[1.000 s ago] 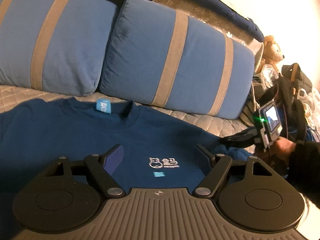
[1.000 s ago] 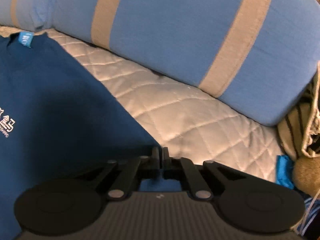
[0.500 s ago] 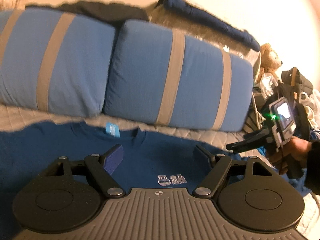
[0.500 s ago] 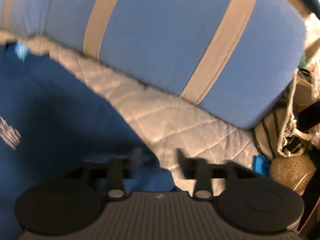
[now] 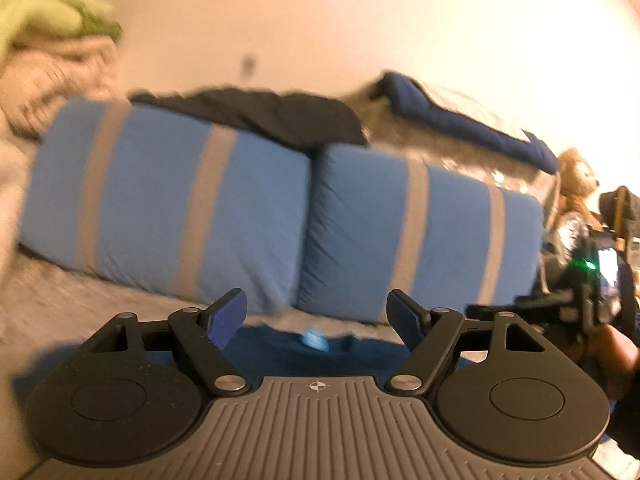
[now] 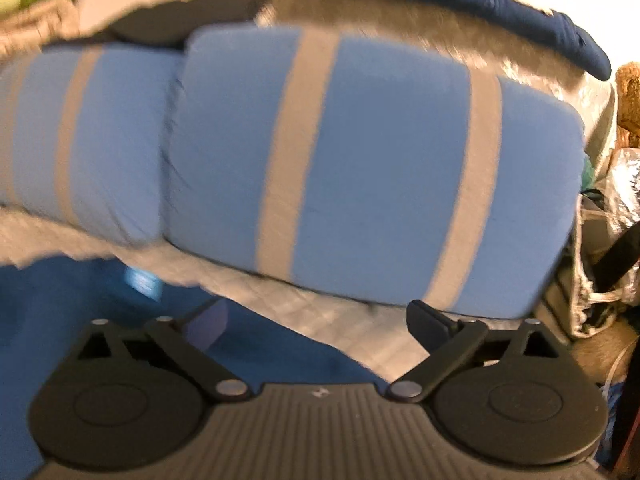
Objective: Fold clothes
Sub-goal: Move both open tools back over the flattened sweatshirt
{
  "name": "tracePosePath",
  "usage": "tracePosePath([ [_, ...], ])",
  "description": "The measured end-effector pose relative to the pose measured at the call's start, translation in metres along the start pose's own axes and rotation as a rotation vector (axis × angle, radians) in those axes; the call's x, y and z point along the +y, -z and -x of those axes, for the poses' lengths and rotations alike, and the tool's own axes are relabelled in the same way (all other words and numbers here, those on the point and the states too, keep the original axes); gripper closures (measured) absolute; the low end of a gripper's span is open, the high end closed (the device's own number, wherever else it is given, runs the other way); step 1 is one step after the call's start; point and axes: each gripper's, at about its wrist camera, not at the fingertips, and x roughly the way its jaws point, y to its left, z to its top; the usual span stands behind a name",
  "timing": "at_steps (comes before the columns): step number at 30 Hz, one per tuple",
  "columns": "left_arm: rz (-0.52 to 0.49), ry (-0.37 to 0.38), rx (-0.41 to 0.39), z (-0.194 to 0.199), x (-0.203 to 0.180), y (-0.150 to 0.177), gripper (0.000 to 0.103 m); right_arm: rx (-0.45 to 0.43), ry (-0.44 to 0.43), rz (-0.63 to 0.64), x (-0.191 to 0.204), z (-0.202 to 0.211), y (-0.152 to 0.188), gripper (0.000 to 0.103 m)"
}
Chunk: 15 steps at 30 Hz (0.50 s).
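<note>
dark blue cotton t-shirt (image 6: 72, 320) spread flat on quilted bed (image 6: 340, 320) at lower left, ready for folding; right hand-held gripper (image 6: 316, 320) just sprung apart, empty; left hand-held gripper (image 5: 316, 316) apart, empty.

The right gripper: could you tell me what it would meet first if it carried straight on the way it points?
Probably the striped blue pillow: the open right gripper aims at its lower front, above the quilted bedcover. Depth is hard to judge.

collar tag (image 5: 315, 338) blurred, no text legible
</note>
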Motion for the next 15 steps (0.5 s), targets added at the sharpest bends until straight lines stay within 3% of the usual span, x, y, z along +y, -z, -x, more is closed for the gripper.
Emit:
tracePosePath([
  [4,-0.066,-0.088,-0.039,0.032,0.032,-0.028,0.026,-0.041,-0.052,0.002,0.037,0.029,-0.008,0.000],
  [7,-0.053,-0.182,-0.068,0.046,0.065,-0.036,0.026,-0.071,-0.101,0.000,0.065,0.045,-0.004,0.000],
  [11,0.013,-0.306,-0.052,0.051,0.101,-0.029,0.026,-0.095,-0.172,0.012,0.100,0.048,0.012,0.000],
  [15,0.029,-0.368,-0.033,0.059,0.126,-0.012,0.026,-0.099,-0.227,0.066,0.142,0.035,0.032,0.000],
])
